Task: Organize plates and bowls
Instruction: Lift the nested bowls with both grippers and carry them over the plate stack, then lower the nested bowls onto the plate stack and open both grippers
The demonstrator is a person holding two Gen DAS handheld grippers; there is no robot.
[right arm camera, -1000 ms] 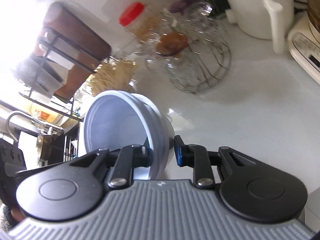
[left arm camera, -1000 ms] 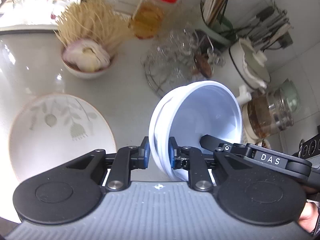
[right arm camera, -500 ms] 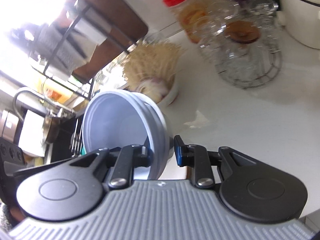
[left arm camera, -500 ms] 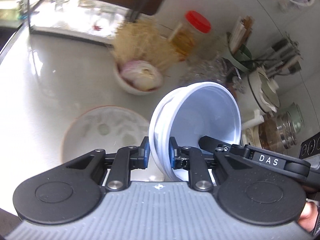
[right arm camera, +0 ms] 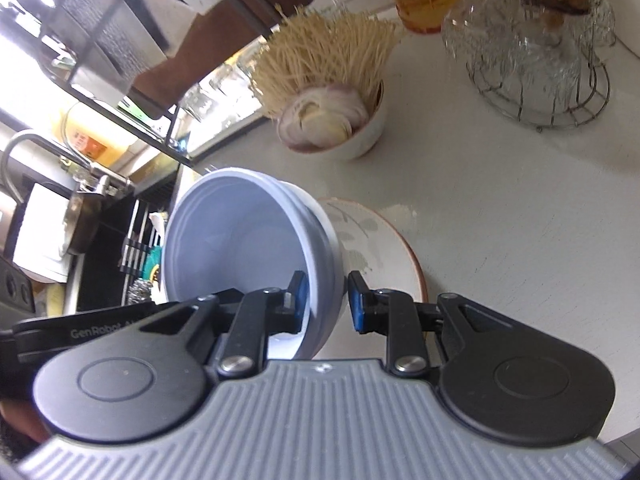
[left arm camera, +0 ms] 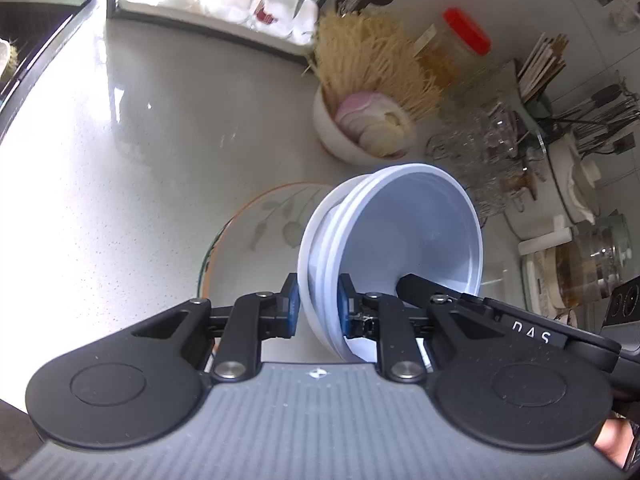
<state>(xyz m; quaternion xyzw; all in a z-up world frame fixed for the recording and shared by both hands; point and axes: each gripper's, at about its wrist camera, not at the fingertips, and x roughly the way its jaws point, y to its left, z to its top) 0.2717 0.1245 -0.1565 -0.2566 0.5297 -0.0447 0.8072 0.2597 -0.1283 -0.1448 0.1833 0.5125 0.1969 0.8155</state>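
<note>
**Two-Gripper Carry of Stacked Bowls Above Plate**

Stack of white bowls [left arm camera: 392, 248] held off the surface [left arm camera: 140, 140], tilted, directly over a flower-patterned plate [left arm camera: 256, 232] with an orange rim. Left gripper [left arm camera: 318, 310] clenched on one side of the stacked rims, one pad outside, one inside. Right gripper [right arm camera: 326, 300] straddling the opposite side: inner pad against the bowl wall, outer pad showing a slight gap in the right wrist view, so firm clamping there cannot be confirmed. Opposed two-sided hold likely chosen to keep the nested bowls together and prevent twisting while carried.

Appearance: plain glossy white, at least three nested rims visible, interior empty, no chips seen. Plate lying flat below, partly hidden behind the stack.

Nearby: bowl of sliced onion and dry noodles [left arm camera: 368, 120], well apart from the plate. Wire rack of glassware [right arm camera: 536, 52] further back. Probable intent: lowering the stack onto the plate.
</note>
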